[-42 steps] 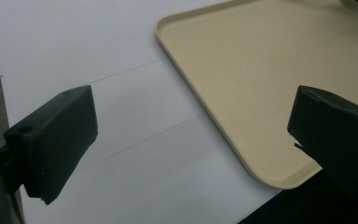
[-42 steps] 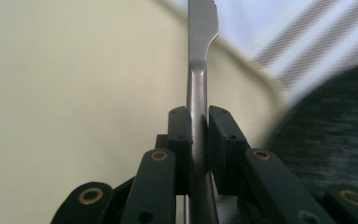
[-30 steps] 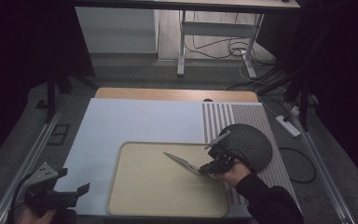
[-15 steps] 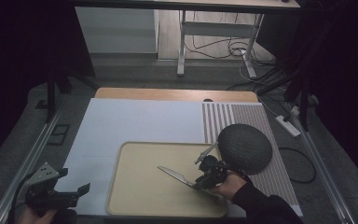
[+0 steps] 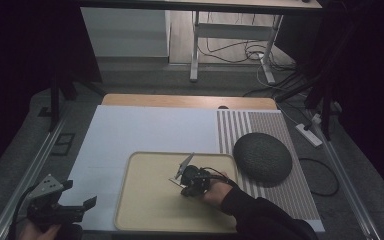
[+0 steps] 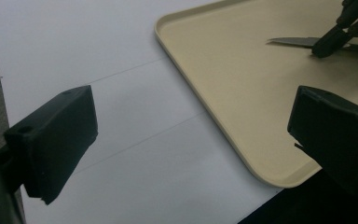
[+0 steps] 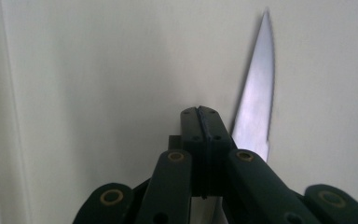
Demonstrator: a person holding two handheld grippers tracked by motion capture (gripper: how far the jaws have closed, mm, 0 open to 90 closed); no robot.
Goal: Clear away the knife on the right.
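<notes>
Knife (image 7: pixel 258 88) now over middle of beige tray (image 5: pixel 145 210), blade flat and close to surface; shifted left from beside dark dome (image 5: pixel 262 157) a second ago. Right gripper (image 5: pixel 182 184) jaws pressed together on knife. Left gripper (image 5: pixel 77 209) idle at table corner, wide open, empty. Probably setting knife down on tray.

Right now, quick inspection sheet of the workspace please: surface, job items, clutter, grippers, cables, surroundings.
Surface: white mat on table, striped mat at right.
Job's things: knife lying over beige tray.
Clutter: dark dome-shaped object on the striped mat.
Grippers: right gripper shut over the tray, knife blade beside its jaws; left gripper open at the near left corner.
Cables: black cable on floor at right.
Surroundings: desk legs, dark room.
</notes>
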